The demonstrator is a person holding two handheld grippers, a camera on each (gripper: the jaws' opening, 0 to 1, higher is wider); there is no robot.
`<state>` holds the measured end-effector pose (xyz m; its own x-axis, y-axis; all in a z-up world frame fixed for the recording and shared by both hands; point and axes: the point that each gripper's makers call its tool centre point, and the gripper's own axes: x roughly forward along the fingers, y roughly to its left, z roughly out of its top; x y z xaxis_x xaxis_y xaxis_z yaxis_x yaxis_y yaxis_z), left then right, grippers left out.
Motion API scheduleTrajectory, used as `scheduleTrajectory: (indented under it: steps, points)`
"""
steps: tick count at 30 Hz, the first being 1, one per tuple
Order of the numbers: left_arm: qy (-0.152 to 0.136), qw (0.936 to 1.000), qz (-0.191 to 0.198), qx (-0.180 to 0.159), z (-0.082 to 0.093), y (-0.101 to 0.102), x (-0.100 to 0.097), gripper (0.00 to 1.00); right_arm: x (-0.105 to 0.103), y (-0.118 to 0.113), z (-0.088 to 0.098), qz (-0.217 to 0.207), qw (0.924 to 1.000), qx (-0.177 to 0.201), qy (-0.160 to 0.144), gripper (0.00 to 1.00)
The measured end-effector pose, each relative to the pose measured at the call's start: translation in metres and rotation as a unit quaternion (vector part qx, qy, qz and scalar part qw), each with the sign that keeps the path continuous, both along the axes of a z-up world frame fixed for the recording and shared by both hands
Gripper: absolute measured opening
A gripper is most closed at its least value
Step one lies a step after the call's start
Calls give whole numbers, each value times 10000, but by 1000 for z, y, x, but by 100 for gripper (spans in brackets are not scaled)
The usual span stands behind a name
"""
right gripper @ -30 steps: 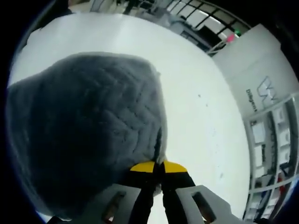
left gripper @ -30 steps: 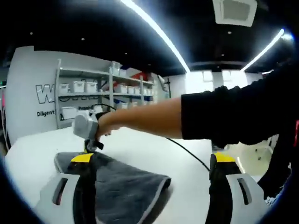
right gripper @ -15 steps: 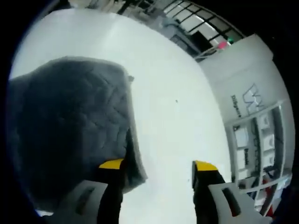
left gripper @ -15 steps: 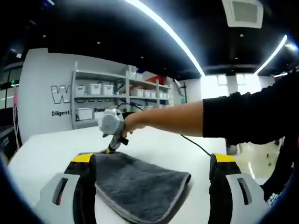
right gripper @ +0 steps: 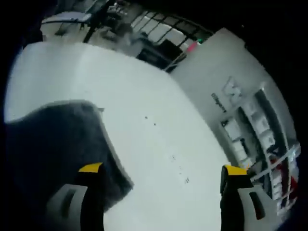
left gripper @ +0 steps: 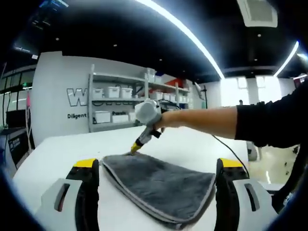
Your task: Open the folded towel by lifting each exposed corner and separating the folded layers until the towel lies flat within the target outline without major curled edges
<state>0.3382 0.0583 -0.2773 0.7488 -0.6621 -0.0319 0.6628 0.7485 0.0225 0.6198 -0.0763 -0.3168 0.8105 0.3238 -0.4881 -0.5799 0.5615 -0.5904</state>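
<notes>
The white tabletop [left gripper: 57, 154] carries everything, and its near edge is cut off by the left claw's own body at the bottom of the left gripper view. In the right gripper view the tabletop [right gripper: 159, 144] runs off toward a blurred room whose far parts are too smeared to read.

The grey towel [left gripper: 161, 185] lies on the tabletop, folded, with a pale hem along its near and right edges. In the left gripper view it sits between the left claw's jaws, which stand beside it and do not touch it. Whether layers lie under the top one cannot be told beyond the doubled edge at the right. In the right gripper view the towel [right gripper: 53, 149] is dark and blurred, its lower part hidden behind the left jaw and the view's edge.

Shelves [left gripper: 130, 103] with white bins stand against the back wall; the lettering beside them is partly hidden by the shelf frame.

A sleeve [left gripper: 274, 125] and bare forearm reach in from the right, level over the tabletop, the hand wrapped round the right claw's handle so the hand itself is mostly covered.

The right claw [left gripper: 134, 149] slants down to the towel's far corner; its tip is too small there to judge. In its own view the right claw [right gripper: 159, 168] is spread wide, holding nothing.

The left claw [left gripper: 156, 162] is spread wide, empty.
</notes>
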Motion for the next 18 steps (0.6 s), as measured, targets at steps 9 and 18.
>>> scheduleTrajectory:
  steps: [9,18]
  points:
    - [24,9996,275,-12,-3,17,5,100,-25,-23,22,-643,9901,1235,-201,100]
    - [-9,9989,466,5,-3,29,7,100,-94,-26,47,-672,9697,2277,-575,100]
